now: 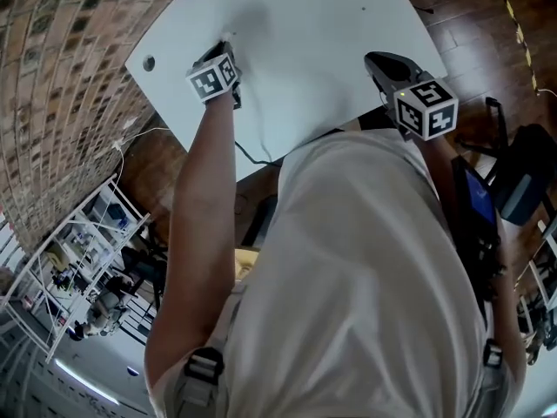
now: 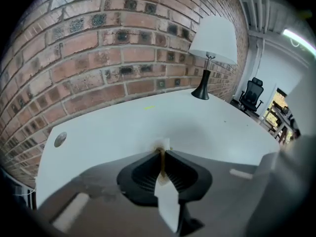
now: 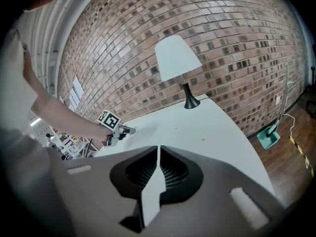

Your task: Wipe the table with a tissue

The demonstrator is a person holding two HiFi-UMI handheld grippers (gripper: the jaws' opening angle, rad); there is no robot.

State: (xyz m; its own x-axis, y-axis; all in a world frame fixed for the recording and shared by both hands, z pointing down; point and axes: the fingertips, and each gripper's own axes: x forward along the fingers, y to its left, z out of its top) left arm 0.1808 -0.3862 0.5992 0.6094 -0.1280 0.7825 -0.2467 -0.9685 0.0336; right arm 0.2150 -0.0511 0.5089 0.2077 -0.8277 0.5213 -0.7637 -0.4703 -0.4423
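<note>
A white table [image 1: 305, 42] fills the top of the head view. My left gripper [image 1: 224, 49] reaches over its left part, tips down near the surface. In the left gripper view the left gripper [image 2: 161, 153] is shut on a small white tissue [image 2: 163, 143], brown-stained where the tips pinch it; it sticks out just above the table [image 2: 113, 132]. My right gripper [image 1: 379, 59] hovers over the table's near right edge. Its jaws [image 3: 158, 151] are pressed together with nothing between them. The right gripper view also shows the left gripper [image 3: 116, 128] far off on the table.
A black-based lamp with a white shade [image 2: 213, 38] stands at the table's far end against the brick wall [image 2: 123, 38]. A round cable hole [image 2: 60, 139] sits near the left corner. A small yellow mark [image 2: 149, 107] lies ahead. A cable [image 1: 252, 153] hangs off the near edge.
</note>
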